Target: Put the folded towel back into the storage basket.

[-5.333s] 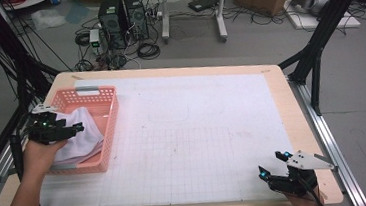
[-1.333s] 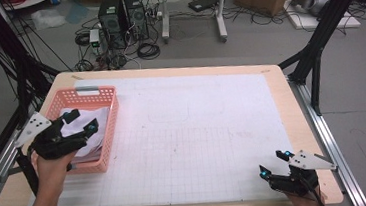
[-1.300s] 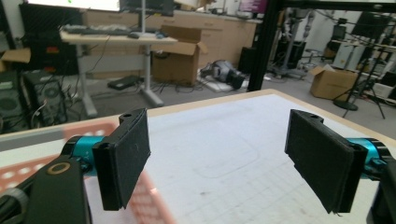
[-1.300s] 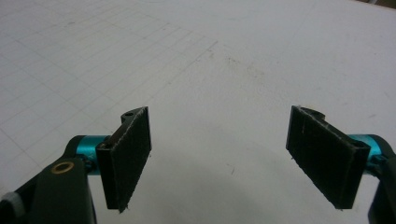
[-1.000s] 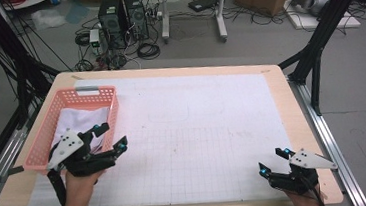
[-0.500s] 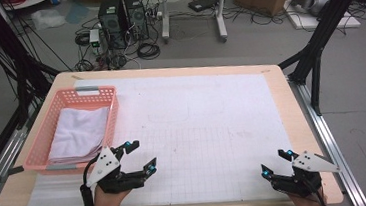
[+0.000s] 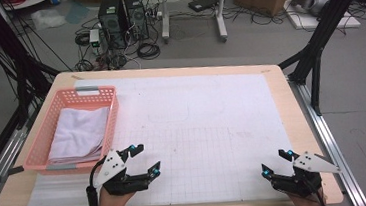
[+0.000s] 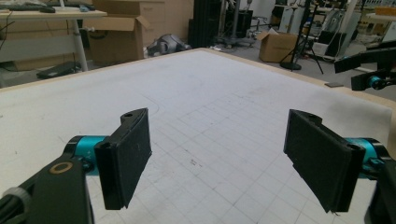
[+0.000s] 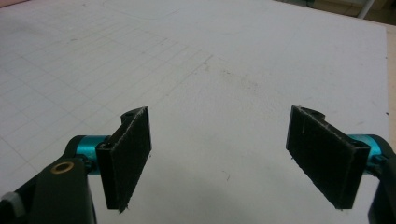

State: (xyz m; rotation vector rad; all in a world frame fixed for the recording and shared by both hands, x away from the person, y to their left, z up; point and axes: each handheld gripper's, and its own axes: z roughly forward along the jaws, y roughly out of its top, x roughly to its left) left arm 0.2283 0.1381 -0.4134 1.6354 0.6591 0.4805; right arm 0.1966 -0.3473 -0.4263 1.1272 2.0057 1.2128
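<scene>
- Cloth [image 7: 81,133]: folded and white, it lies flat inside the pink basket [image 7: 114,108] at the table's near-left, covering most of the basket floor; nothing touches it now.
- Left gripper [image 7: 144,161]: a second ago it stood over the basket with its jaws at the cloth; it has since swung out and back to the near edge of the grid mat [image 7: 213,125], just right of the basket's near corner.
- Left jaws: spread wide and empty; in the left gripper view [image 8: 217,158] bare mat lies between the two black pads, and the other gripper [image 8: 369,70] appears farther off at the upper right.
- Right gripper [image 7: 276,162]: it keeps its place at the near-right corner of the mat, unmoved through the interval; in the right gripper view [image 9: 219,158] its jaws too stand apart with nothing between them.
- Reading: the cloth has been released into the basket and the hand withdrawn, so the placing step appears finished.
- Both grippers sit low at the near edge, well apart, which suggests a rest pose rather than a new reach.
</scene>
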